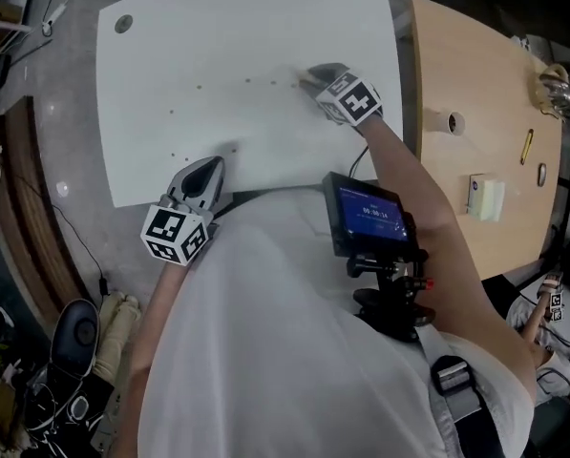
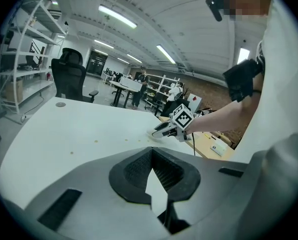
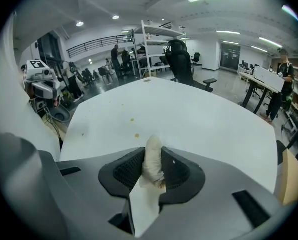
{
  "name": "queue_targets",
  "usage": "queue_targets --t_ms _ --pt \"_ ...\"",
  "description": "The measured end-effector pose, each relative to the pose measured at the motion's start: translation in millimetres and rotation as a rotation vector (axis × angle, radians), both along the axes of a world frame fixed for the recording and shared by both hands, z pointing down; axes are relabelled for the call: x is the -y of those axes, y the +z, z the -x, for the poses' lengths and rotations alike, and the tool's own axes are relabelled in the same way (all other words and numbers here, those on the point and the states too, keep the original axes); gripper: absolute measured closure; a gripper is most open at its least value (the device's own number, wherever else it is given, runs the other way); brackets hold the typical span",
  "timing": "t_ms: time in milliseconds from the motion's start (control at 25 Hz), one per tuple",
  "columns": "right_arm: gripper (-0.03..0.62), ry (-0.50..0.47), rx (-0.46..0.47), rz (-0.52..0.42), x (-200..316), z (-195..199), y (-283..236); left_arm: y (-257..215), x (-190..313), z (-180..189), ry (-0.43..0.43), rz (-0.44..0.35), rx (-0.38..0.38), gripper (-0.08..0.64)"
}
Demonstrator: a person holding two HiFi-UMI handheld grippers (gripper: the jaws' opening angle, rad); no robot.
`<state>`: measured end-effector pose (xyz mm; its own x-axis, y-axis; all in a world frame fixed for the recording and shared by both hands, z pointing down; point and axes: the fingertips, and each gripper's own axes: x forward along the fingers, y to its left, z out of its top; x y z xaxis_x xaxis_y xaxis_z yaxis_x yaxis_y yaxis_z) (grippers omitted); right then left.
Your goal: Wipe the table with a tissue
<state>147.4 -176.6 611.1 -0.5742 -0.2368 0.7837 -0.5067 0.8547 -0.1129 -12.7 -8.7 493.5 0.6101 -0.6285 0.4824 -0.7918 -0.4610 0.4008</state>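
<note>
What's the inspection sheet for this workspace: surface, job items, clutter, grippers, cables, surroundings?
Surface: white rectangular table, small brown spots ahead of the right gripper.
Job's things: crumpled white tissue, clamped between the right gripper's jaws.
Clutter: nothing seen on the white table; tape roll and yellow pen on the adjacent light wooden table.
Grippers: right shut on the tissue; left gripper shut, empty, at the table's near edge.
Cables: black cable trailing from the right gripper.
Surroundings: black office chair, metal shelving.

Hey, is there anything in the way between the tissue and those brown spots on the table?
Nothing visible. The right gripper holds the tissue, and only bare table lies between it and the spots.
</note>
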Motion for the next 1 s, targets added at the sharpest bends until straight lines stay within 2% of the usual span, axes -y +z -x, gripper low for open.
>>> queue_targets --t_ms 80,200,280,480,1000 --pt "0.489 -0.029 -0.028 -0.012 2.5 -0.4 1.6 -0.3 -4.6 3.3 -0.026 0.002 0.005 0.556" --pt "0.489 -0.108 -0.128 -0.030 -1.5 -1.1 8.9 -0.7 -11.6 7.8 -0.063 0.001 0.009 0.555" --pt "0.489 -0.136 -0.163 -0.036 -3.4 -1.2 13.2 -1.3 -14.0 10.5 -0.083 -0.001 0.008 0.556" --pt "0.489 -0.146 -0.167 -0.048 -6.0 5.4 12.9 -0.4 -15.3 15.0 -0.103 0.001 0.005 0.555" --pt "0.489 -0.309 -0.189 -0.056 -56.6 36.1 13.9 -1.2 -12.5 10.2 -0.077 -0.006 0.013 0.555"
